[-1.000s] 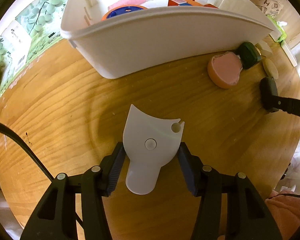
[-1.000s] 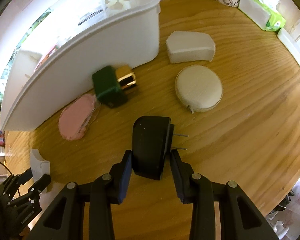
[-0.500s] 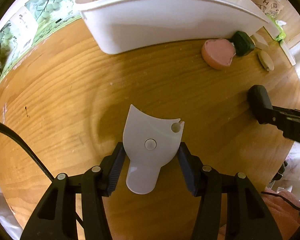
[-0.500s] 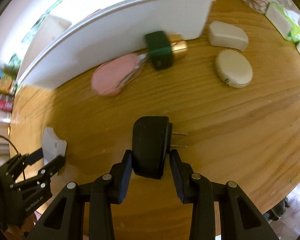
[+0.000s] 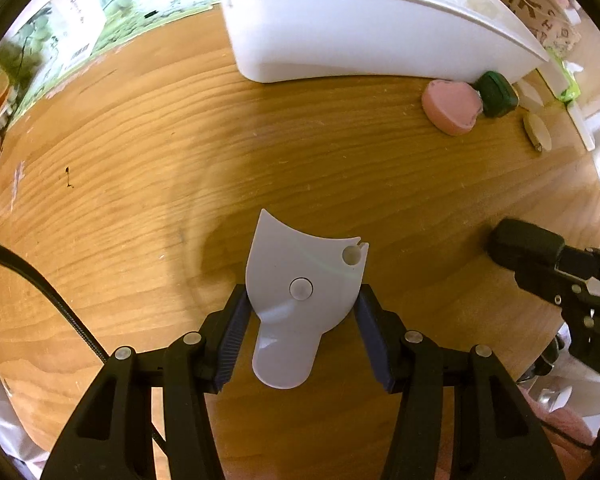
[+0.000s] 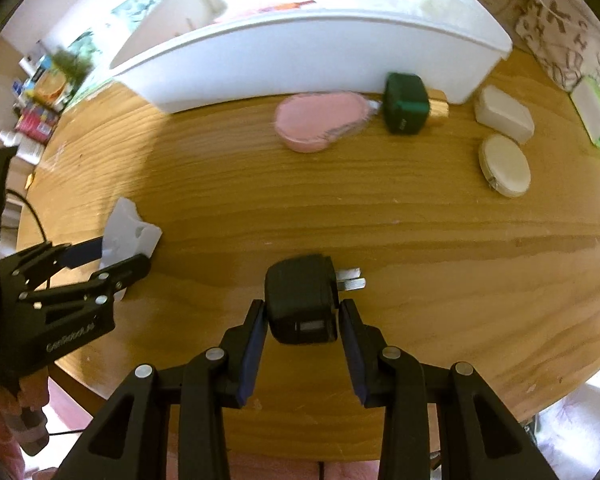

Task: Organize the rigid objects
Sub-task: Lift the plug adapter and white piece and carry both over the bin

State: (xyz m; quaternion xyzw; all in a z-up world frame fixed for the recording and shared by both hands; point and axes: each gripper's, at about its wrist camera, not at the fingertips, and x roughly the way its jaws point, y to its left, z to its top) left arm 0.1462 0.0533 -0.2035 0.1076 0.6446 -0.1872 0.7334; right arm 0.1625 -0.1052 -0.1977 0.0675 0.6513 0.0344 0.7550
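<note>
My left gripper [image 5: 300, 312] is shut on a flat white plastic piece [image 5: 300, 292] with a round button and a small hole, held over the wooden table. It also shows in the right wrist view [image 6: 128, 232]. My right gripper [image 6: 304, 320] has its jaws spread a little wider than the black plug adapter [image 6: 300, 300], which sits tipped on the table with its two prongs pointing right. A gap shows on each side of it. The adapter also shows in the left wrist view [image 5: 524, 244].
A large white bin [image 6: 300, 56] with items inside stands at the back. Against it lie a pink oval case [image 6: 320, 120] and a green box [image 6: 406, 108]. A white case [image 6: 504, 114] and a round cream case [image 6: 504, 164] lie right. The table edge is near.
Both grippers have pulled back from the bin toward the table's near edge. My right gripper has opened and the black adapter has tipped down onto the table.
</note>
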